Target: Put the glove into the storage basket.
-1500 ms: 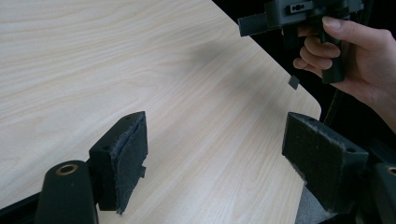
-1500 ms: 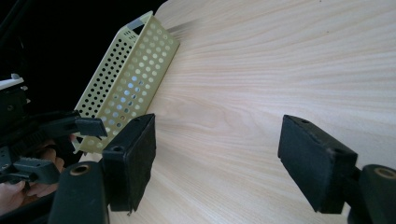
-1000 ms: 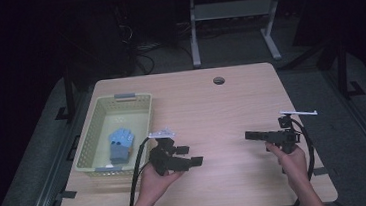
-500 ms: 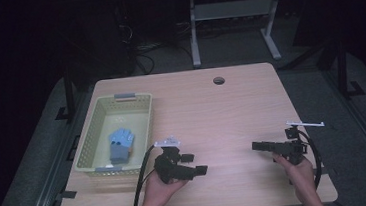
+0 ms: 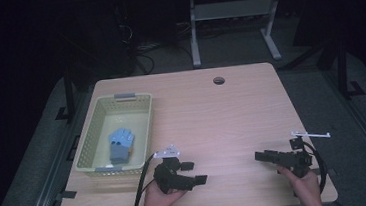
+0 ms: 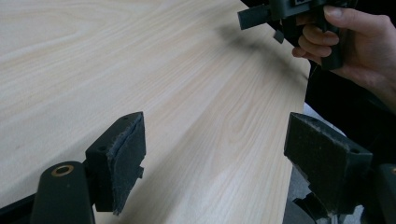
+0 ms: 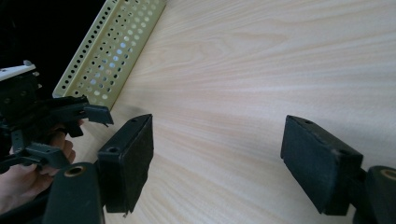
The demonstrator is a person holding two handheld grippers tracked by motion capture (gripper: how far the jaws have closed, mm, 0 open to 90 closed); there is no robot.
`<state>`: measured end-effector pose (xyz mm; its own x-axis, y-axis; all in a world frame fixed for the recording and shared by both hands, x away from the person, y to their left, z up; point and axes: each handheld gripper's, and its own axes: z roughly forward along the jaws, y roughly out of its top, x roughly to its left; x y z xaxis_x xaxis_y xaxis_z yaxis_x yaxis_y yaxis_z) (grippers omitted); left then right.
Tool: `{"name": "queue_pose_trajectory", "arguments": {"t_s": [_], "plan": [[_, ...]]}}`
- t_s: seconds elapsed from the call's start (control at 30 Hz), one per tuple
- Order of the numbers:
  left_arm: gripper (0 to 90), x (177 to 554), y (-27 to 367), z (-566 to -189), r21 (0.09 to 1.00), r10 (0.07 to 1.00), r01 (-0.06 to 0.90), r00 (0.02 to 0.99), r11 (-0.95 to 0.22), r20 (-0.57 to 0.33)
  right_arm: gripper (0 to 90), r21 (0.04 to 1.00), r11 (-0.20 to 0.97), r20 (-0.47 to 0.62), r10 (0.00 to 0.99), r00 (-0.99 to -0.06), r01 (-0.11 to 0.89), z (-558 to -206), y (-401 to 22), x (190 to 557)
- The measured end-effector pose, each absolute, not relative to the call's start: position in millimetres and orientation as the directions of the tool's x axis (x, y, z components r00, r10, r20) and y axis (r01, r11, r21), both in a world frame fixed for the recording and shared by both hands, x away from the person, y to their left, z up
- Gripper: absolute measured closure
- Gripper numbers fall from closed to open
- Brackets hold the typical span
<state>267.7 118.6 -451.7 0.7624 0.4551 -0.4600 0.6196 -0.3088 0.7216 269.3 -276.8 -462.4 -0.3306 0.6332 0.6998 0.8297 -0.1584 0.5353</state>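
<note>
A pale wooden table (image 5: 212, 110) stood in a dark room. A yellow basket (image 5: 90, 144) sat at its left side, with a blue object (image 5: 120, 144) lying inside. Near the front edge, the left gripper (image 5: 194, 173) and right gripper (image 5: 262, 155) pointed toward each other, well apart, each with jaws spread wide and holding nothing. Bare tabletop lay between them.

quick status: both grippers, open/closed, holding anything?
Left gripper: open, jaws wide apart, nothing between them, above bare table.
Right gripper: open, jaws wide apart, holding nothing.
</note>
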Motion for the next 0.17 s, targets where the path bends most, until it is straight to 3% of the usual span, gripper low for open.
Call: {"name": "queue_pose_trajectory", "arguments": {"t_s": [0.17], "plan": [[20.6,258.3,117.3,-455.3,0.731,0.444,0.601,0.778,-0.323,-0.443,23.6,0.540,-0.135,0.702,0.617,-0.356,0.831,-465.0,-270.1,261.5]]}}
